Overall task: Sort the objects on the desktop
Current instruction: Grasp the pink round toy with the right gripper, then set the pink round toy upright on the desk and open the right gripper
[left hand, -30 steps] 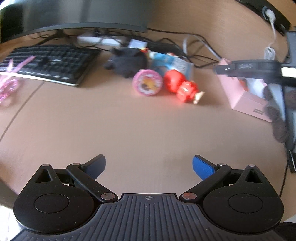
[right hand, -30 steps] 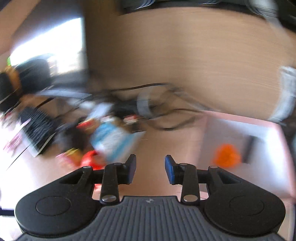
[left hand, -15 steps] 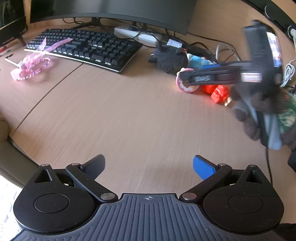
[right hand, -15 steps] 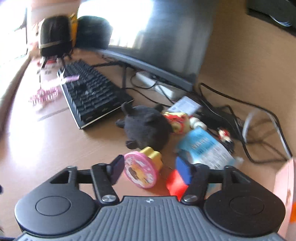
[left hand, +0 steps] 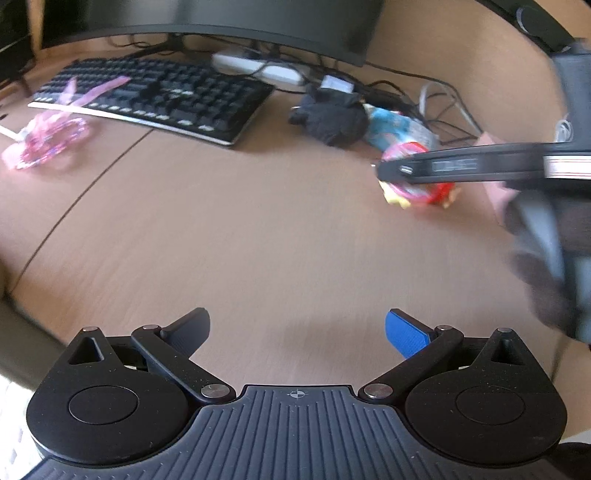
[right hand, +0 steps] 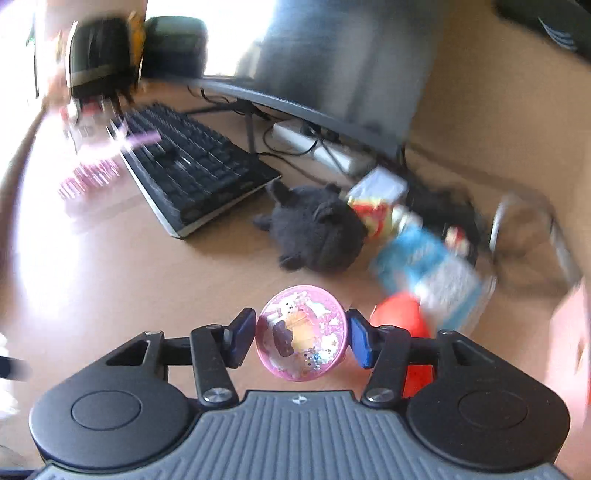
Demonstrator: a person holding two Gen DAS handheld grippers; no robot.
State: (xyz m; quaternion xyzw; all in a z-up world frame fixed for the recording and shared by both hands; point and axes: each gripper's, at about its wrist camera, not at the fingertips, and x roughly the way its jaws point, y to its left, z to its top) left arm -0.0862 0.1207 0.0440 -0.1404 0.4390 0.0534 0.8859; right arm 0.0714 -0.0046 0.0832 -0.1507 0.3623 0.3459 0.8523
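A round pink toy case [right hand: 302,332] with cartoon stickers sits on the desk between the two blue pads of my right gripper [right hand: 301,336]. The jaws are open around it with a thin gap each side. A red toy [right hand: 402,314] lies just right of it, a black plush [right hand: 317,232] and a blue packet [right hand: 424,266] behind. In the left wrist view my left gripper [left hand: 295,332] is wide open and empty over bare desk. The right gripper's body [left hand: 480,166] hangs over the pink case [left hand: 406,151] at the right.
A black keyboard [left hand: 155,96] lies at the back left under a curved monitor [left hand: 207,14]. A pink ribboned trinket [left hand: 48,133] sits left of it. A power strip [left hand: 266,70] and cables [left hand: 436,99] run behind the toys. A pink box [left hand: 495,184] shows at the right.
My right gripper has come down and forward over the pink case, so the case now sits between its pads. The left gripper drifted slightly; its jaws stayed wide open.
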